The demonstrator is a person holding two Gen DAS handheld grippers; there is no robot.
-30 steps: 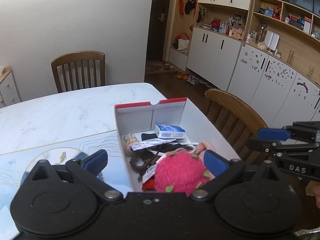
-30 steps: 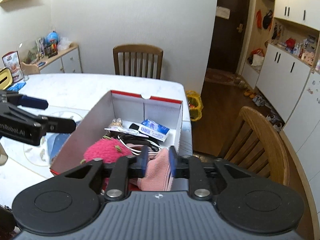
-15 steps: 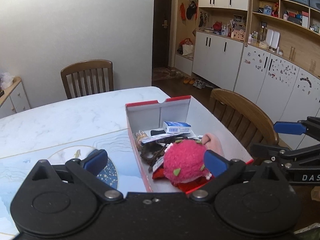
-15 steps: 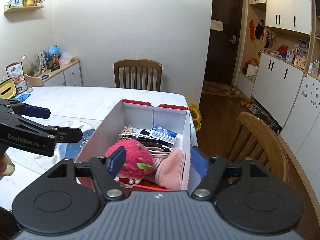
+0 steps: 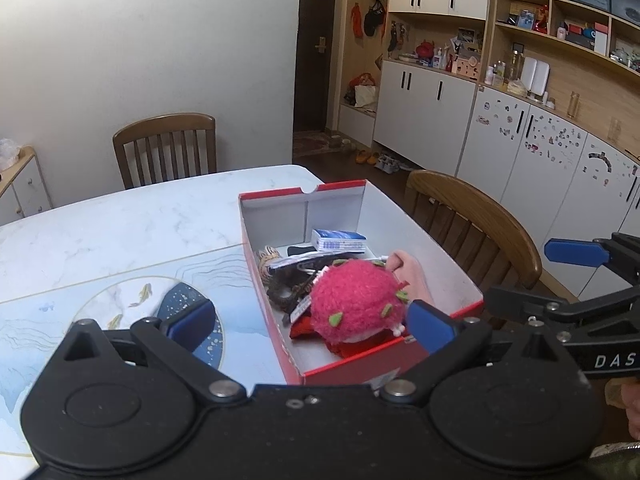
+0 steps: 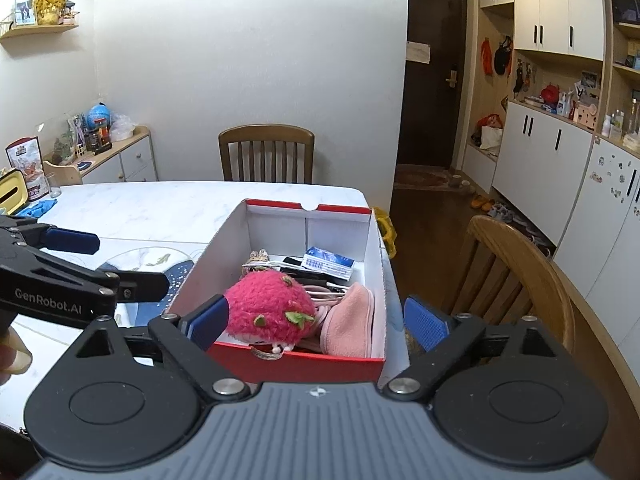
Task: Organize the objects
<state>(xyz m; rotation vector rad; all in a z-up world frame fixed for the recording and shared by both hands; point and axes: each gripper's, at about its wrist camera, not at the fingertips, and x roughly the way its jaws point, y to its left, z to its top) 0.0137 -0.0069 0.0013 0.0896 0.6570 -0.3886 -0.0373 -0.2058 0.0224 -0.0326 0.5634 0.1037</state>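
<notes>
A red box (image 6: 296, 364) with white inner walls is seen on the marble table (image 6: 168, 208), near the table's right edge. Inside it, a pink plush (image 6: 270, 306) with green tabs is lodged at the near end, with a pink pouch (image 6: 350, 326) just beside it against the right wall. Behind them a tangle of cables (image 6: 324, 288), a blue-and-white carton (image 6: 328, 262) and a small striped toy (image 5: 268, 260) are packed toward the far end.

The right gripper (image 6: 316, 322) is held spread wide in front of the box's near wall; its jaws have just been opening, and nothing is pinched between them. Its blue pads (image 6: 424, 324) are seen to flank the near end of the box without touching it.

The left gripper (image 5: 310, 324) is likewise held spread and empty, with one pad over the printed mat (image 5: 120, 300) and the other at the box's near right corner. Wooden chairs (image 6: 266, 154) are placed at the far side and the right side of the table.
</notes>
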